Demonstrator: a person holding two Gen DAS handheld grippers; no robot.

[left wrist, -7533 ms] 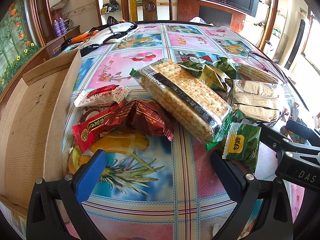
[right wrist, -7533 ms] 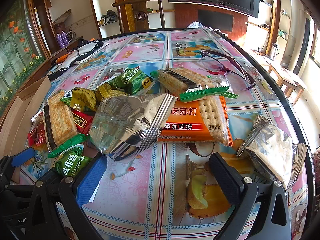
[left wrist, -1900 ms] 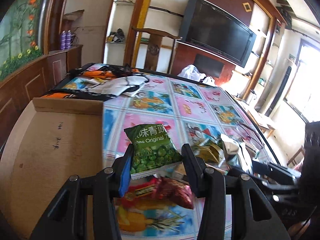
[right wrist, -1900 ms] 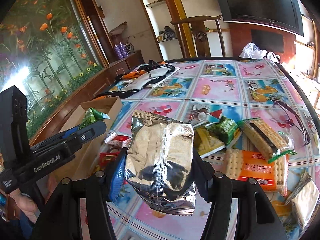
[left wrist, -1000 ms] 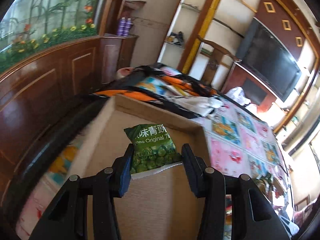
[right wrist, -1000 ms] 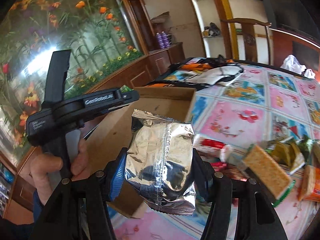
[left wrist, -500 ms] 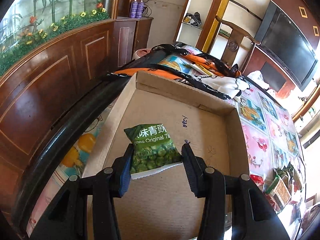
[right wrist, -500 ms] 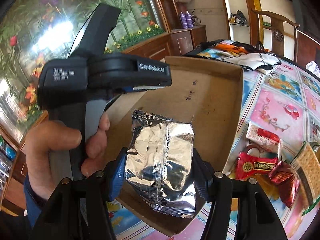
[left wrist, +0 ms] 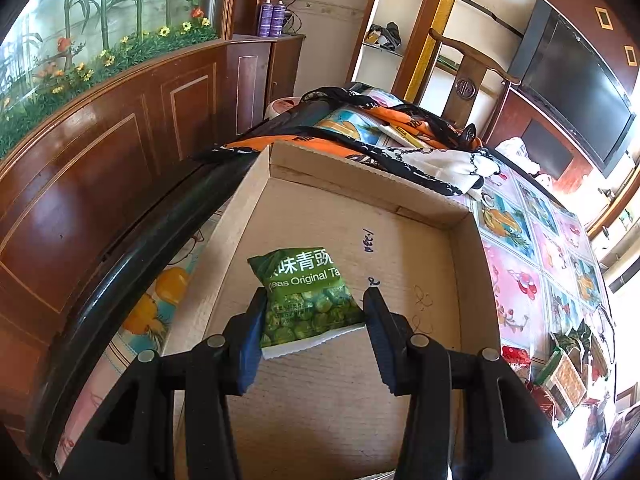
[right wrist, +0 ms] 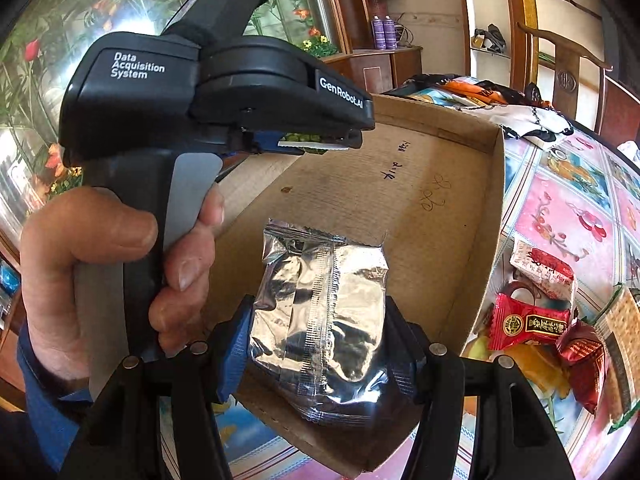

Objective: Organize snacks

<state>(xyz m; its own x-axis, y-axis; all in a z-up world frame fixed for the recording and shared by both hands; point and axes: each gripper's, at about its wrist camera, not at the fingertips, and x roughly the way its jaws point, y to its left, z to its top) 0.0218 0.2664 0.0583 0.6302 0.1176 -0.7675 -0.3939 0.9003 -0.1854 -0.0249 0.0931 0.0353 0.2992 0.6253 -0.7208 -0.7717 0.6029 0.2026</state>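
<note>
My left gripper (left wrist: 314, 312) is shut on a green pea snack bag (left wrist: 306, 292), held above the floor of the shallow cardboard box (left wrist: 400, 280). In the right wrist view my right gripper (right wrist: 320, 320) is shut on a silver foil packet (right wrist: 324, 312) over the near corner of the same cardboard box (right wrist: 440, 208). The left gripper's black body (right wrist: 224, 92) and the hand (right wrist: 92, 264) holding it fill the left of that view, with the green bag's white edge (right wrist: 308, 144) just showing in its jaws. The box holds nothing else that I can see.
Red-wrapped snacks (right wrist: 532, 324), a white and red packet (right wrist: 540, 268) and cracker packs (right wrist: 624, 340) lie on the fruit-print tablecloth (right wrist: 568, 208) right of the box. Black, orange and white cloth (left wrist: 404, 140) lies behind the box. The table's dark rim (left wrist: 132, 272) and a wooden cabinet (left wrist: 100, 160) lie left.
Both grippers have come over the box with their packets still held. The left view has tipped down toward the box floor; the right gripper has moved closer beside the left one and lower.
</note>
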